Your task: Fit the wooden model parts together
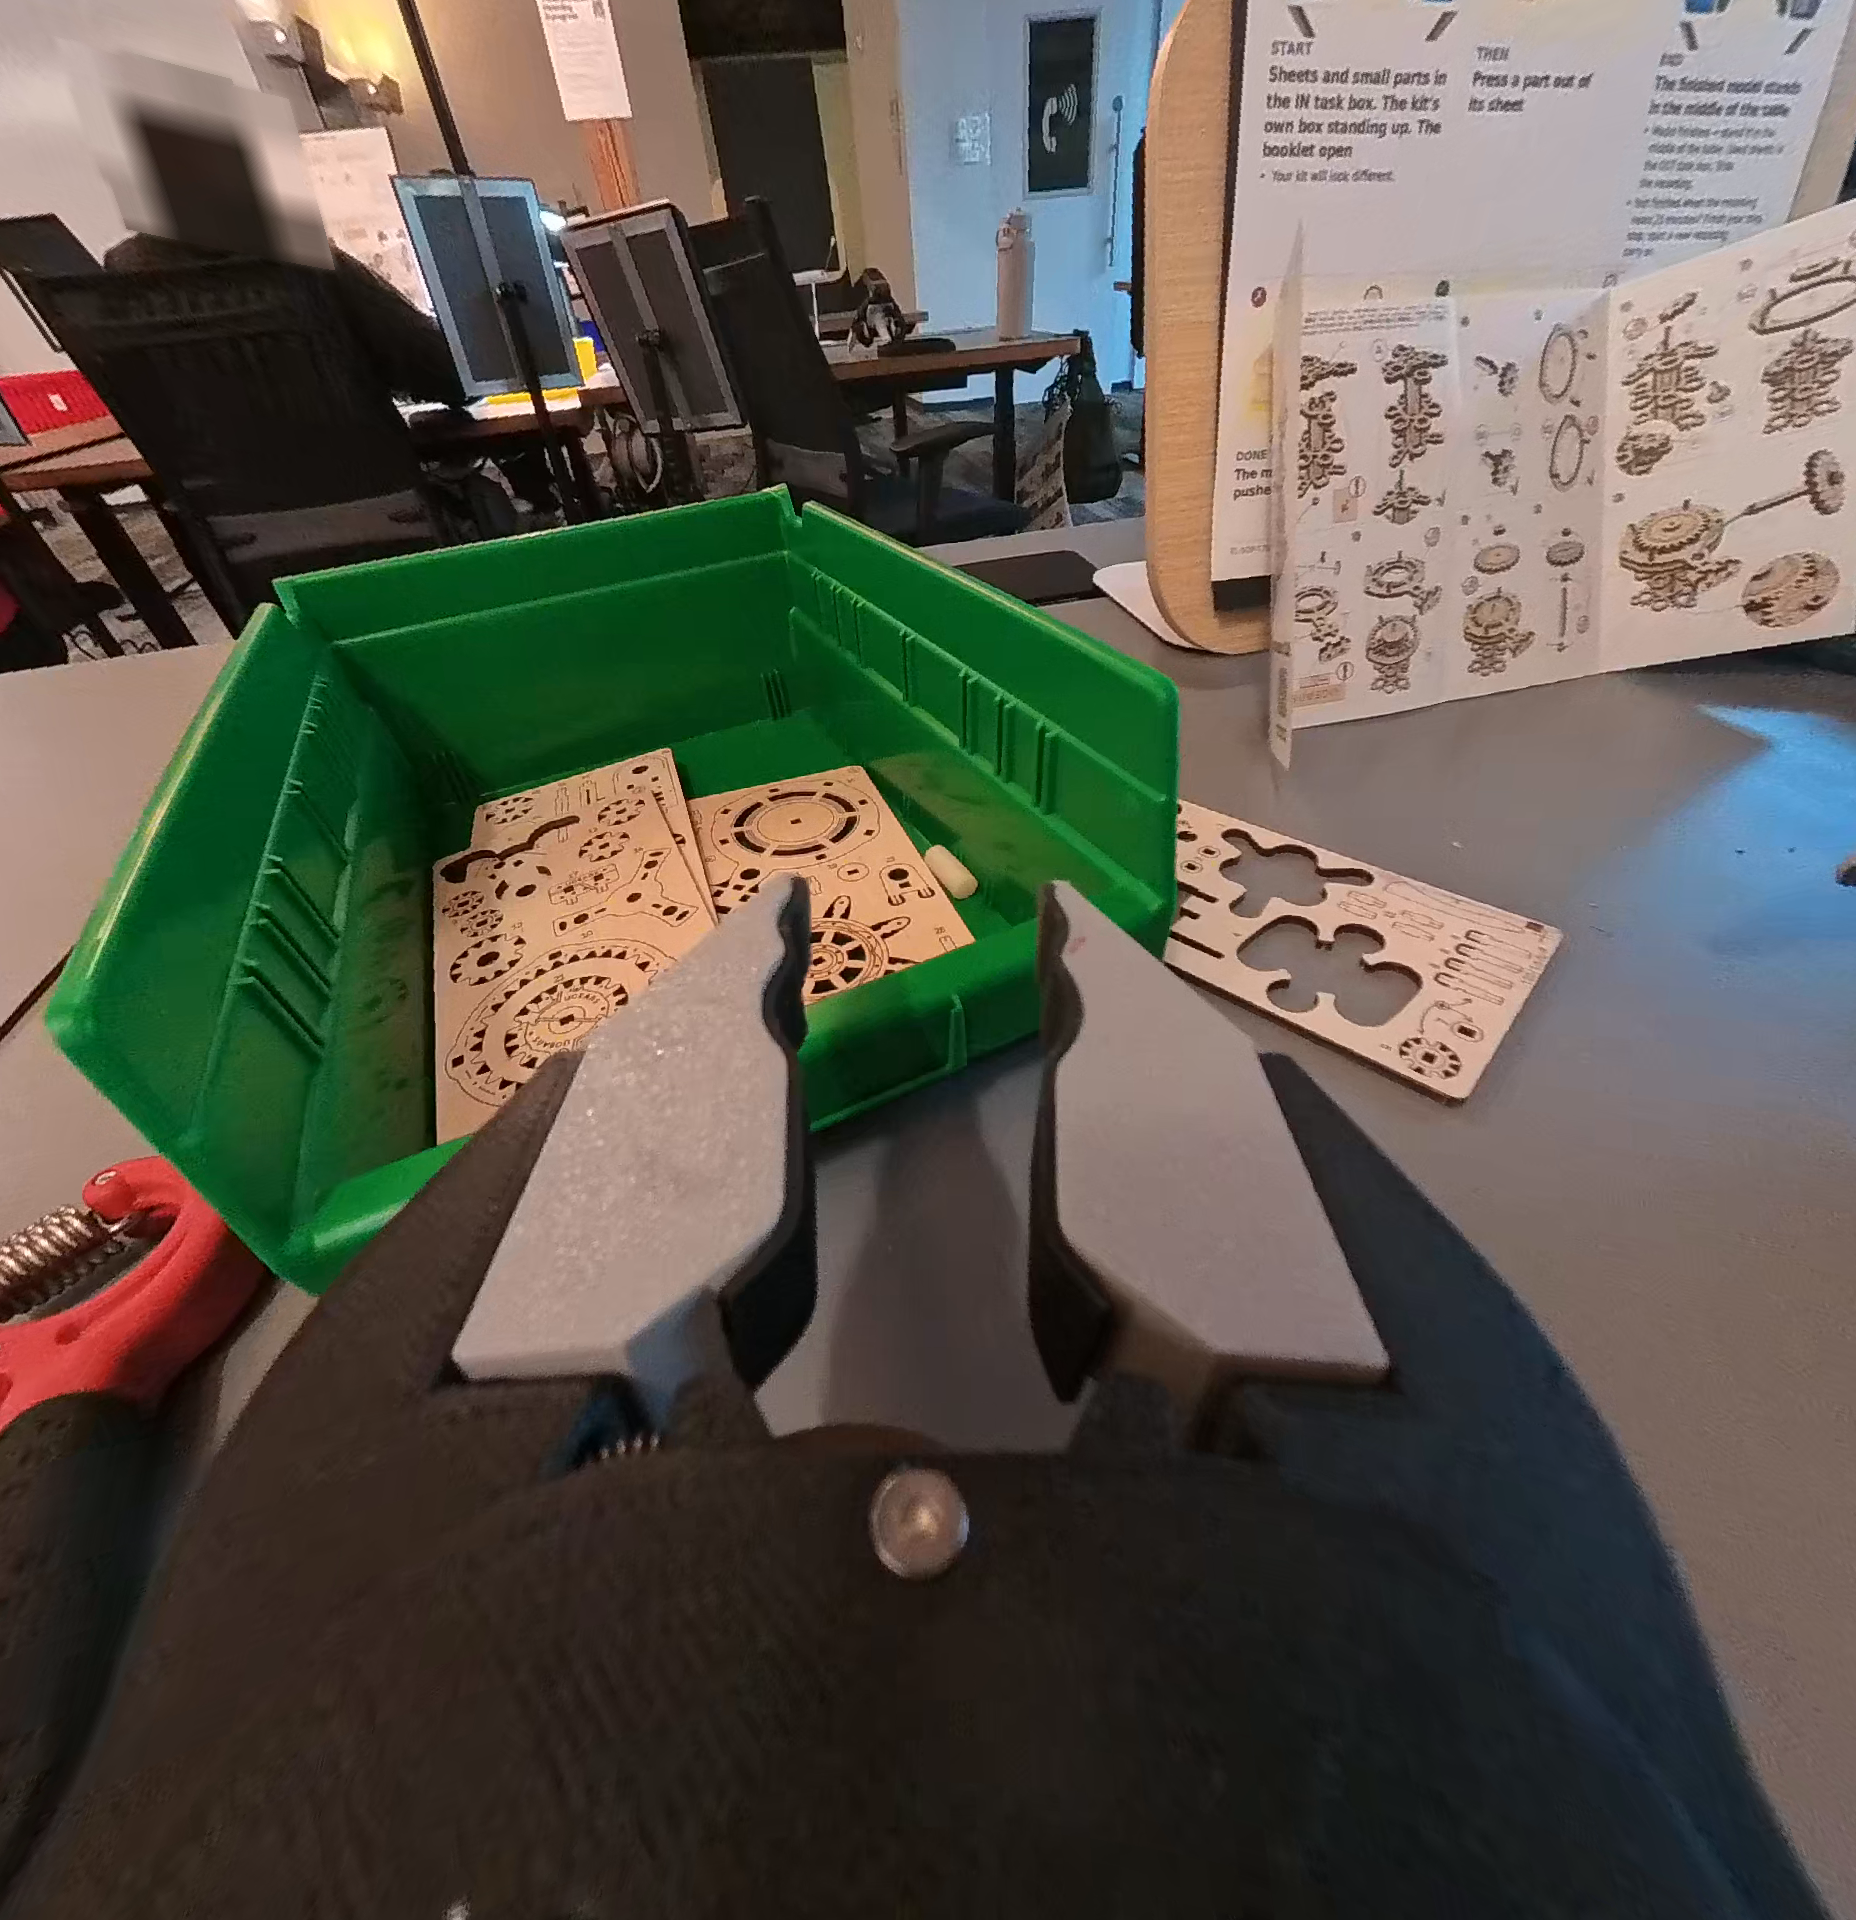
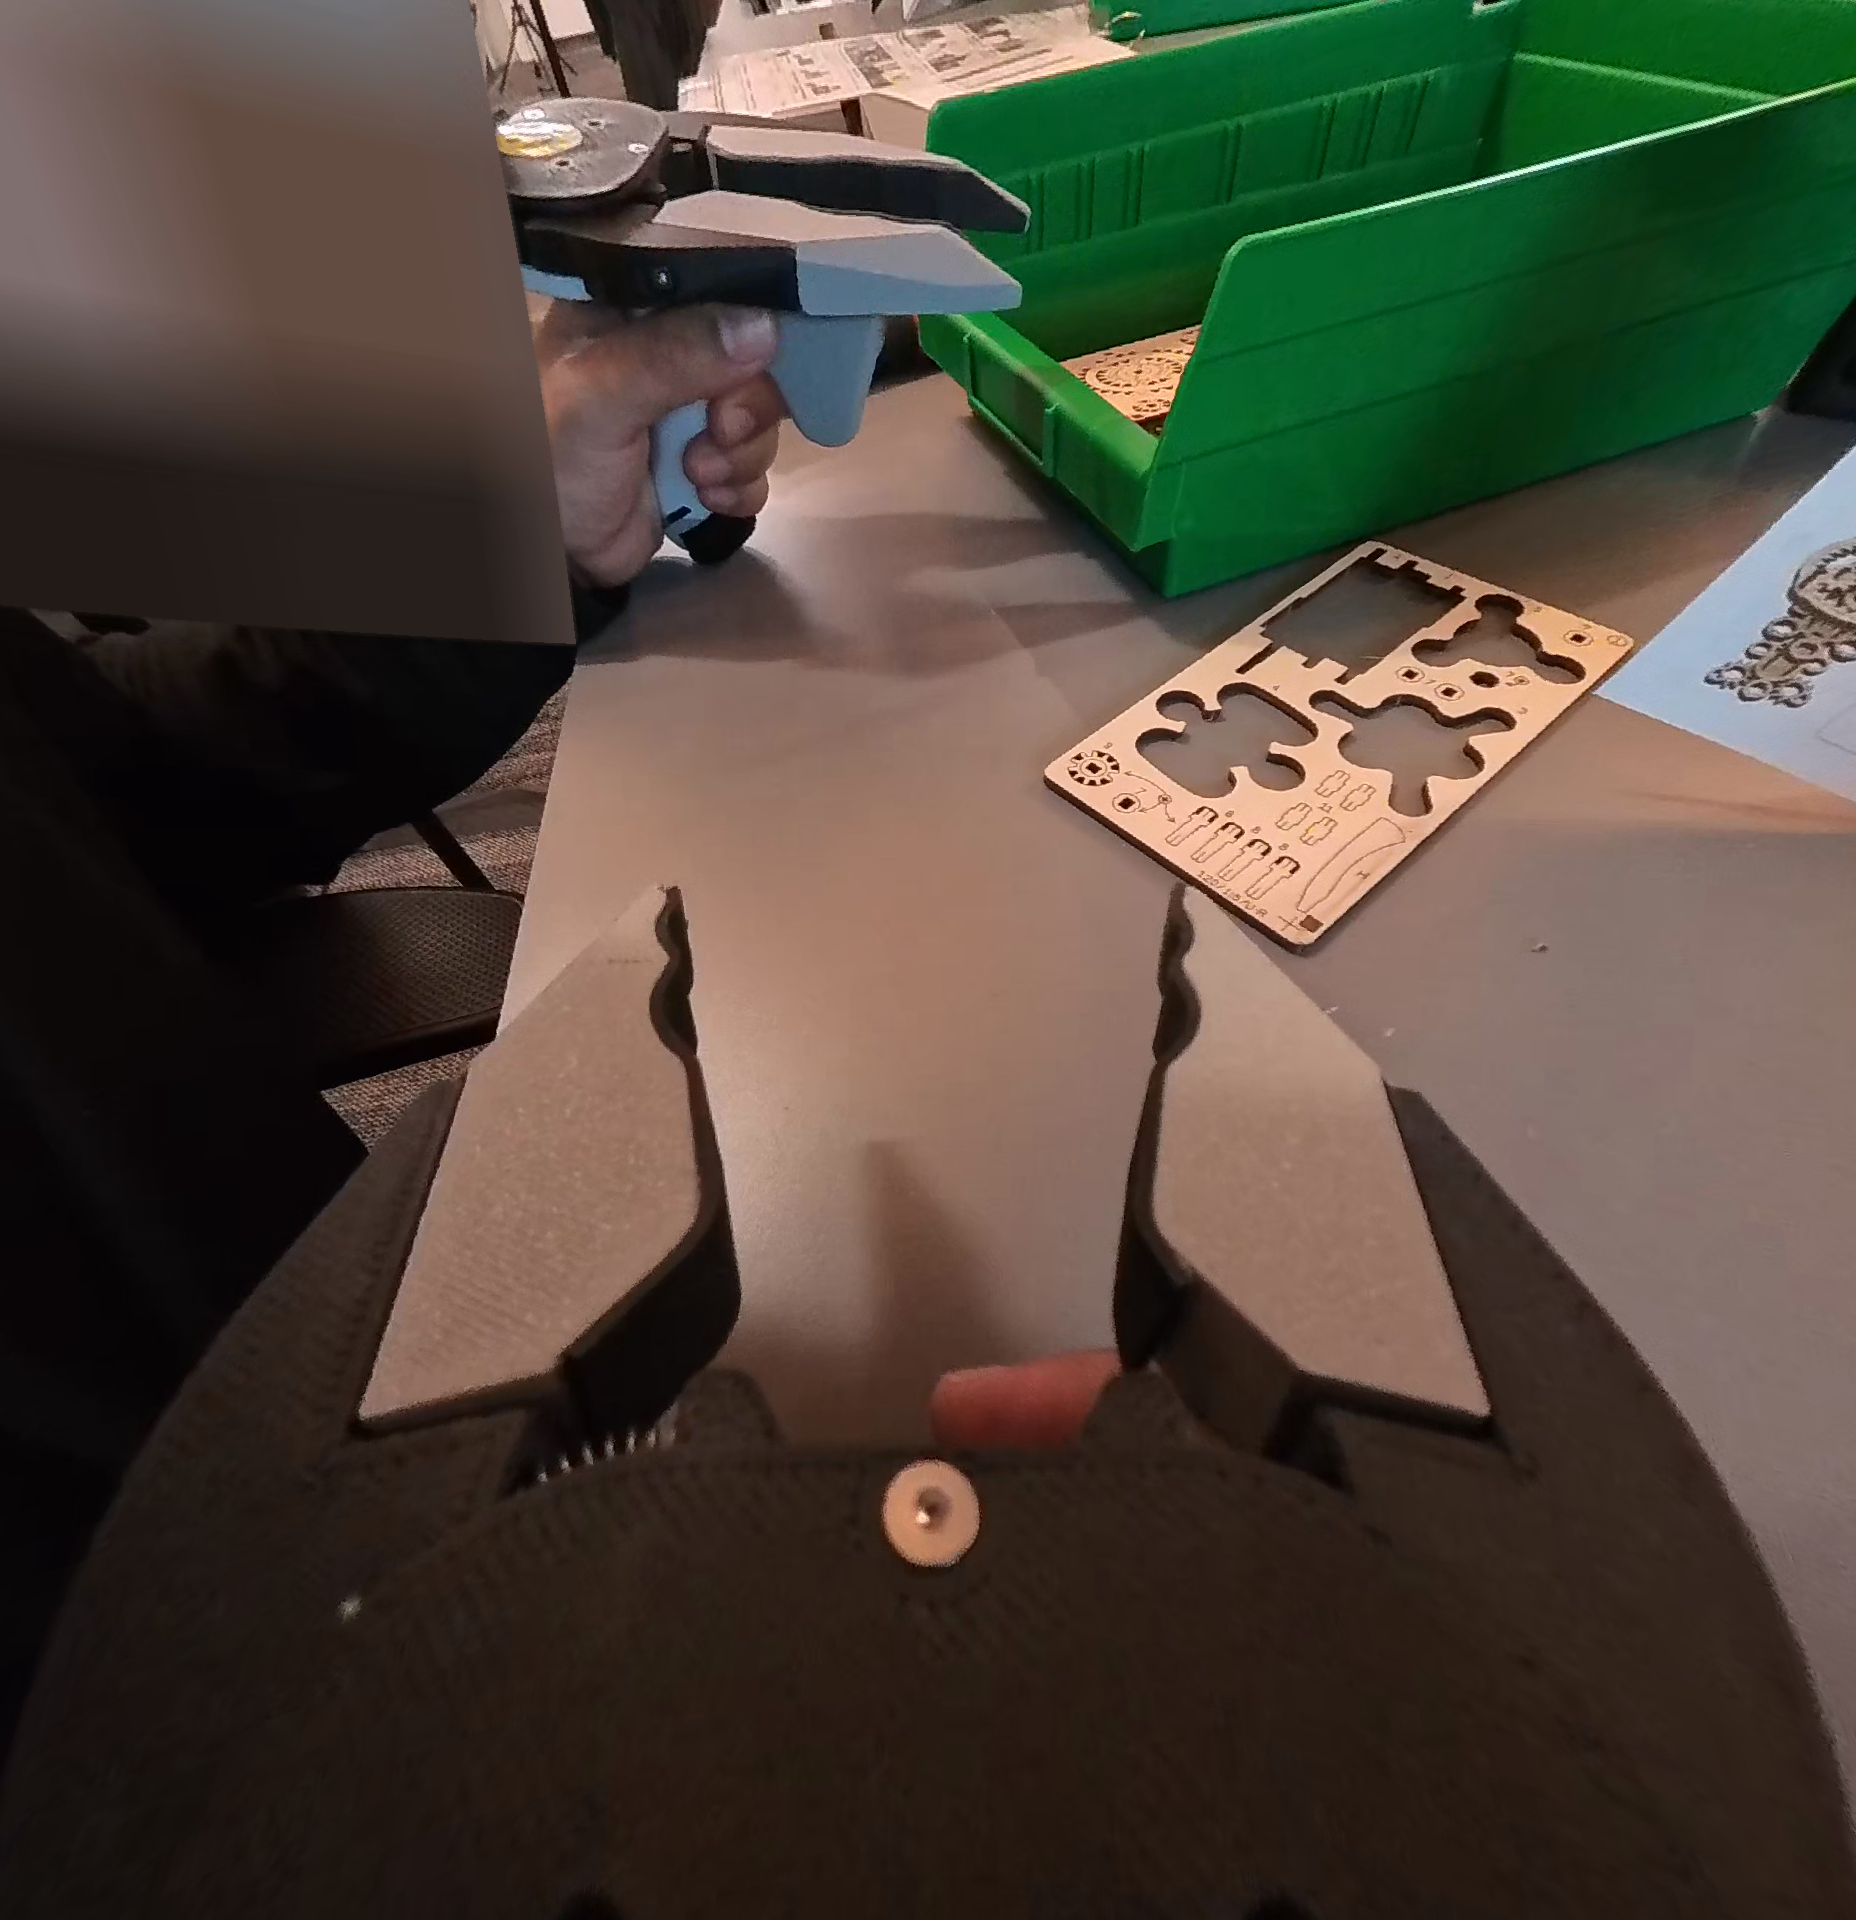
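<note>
Grey table top point(image 2: 903, 748) lies bare and flat between the two claws, with lots of room to move. Its near edge runs beside a dark chair seat point(image 2: 404, 966) in the right wrist view.

The left gripper point(image 1: 919, 914) is partly open and holds nothing. It hangs just in front of the green bin point(image 1: 228, 883), near its low front lip. The right gripper point(image 2: 919, 914) is spread wide and holds nothing, over bare table.

The bin is hard plastic with ribbed walls. Inside lie flat wooden sheets point(image 1: 550, 935), thin and pale, cut with gears and wheels, one partly over another. A small white stick point(image 1: 950, 871) lies beside them.

Another wooden sheet point(image 2: 1329, 748) lies flat on the table just beside the bin, with big lumpy holes where parts are gone. A folded paper booklet point(image 1: 1589, 488) stands open farther back, against a board. A red clamp point(image 1: 103, 1288) rests by the bin's near corner.
</note>
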Demonstrator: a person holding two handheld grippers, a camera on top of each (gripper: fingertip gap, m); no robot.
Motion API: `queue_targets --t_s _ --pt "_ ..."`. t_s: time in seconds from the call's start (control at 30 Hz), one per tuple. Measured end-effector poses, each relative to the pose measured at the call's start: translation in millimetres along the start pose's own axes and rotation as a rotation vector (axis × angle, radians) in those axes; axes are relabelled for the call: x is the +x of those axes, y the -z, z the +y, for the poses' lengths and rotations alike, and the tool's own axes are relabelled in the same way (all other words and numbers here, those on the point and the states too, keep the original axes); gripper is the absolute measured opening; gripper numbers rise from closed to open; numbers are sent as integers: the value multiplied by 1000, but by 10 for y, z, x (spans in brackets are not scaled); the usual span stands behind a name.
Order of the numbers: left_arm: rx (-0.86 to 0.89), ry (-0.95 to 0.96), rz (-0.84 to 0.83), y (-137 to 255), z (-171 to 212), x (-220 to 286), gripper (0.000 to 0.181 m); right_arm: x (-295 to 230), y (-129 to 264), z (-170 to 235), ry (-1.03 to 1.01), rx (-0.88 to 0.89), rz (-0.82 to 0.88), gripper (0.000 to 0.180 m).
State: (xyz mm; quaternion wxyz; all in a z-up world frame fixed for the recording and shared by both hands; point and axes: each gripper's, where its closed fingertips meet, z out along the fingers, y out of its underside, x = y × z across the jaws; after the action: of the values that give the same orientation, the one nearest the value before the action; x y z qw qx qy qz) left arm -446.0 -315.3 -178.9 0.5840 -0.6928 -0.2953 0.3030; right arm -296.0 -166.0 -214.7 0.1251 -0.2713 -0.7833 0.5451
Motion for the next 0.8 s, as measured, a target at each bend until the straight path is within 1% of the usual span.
queue_targets --t_s 0.47,0.53,0.57,0.63,0.7,0.73,0.8 --pt "-8 5 1 -14 7 -3 40 3 -12 10 -11 -9 -7 87" --pt "12 42 -6 -13 -25 -38 37 5 -13 10 -12 -9 -6 87" --pt "16 74 28 -21 -57 -13 35 7 -11 9 -14 -8 -6 87" --pt "-16 128 105 -52 -166 17 28 12 -8 6 -19 -6 -6 87" --pt "-94 77 109 -121 -291 -55 30 13 -6 3 -20 -3 -7 87" --pt "-156 20 82 -184 -324 -138 35 11 -5 2 -18 -2 -7 87" --pt "-313 -92 52 -358 -296 -293 55 3 -4 0 -7 -1 -4 87"
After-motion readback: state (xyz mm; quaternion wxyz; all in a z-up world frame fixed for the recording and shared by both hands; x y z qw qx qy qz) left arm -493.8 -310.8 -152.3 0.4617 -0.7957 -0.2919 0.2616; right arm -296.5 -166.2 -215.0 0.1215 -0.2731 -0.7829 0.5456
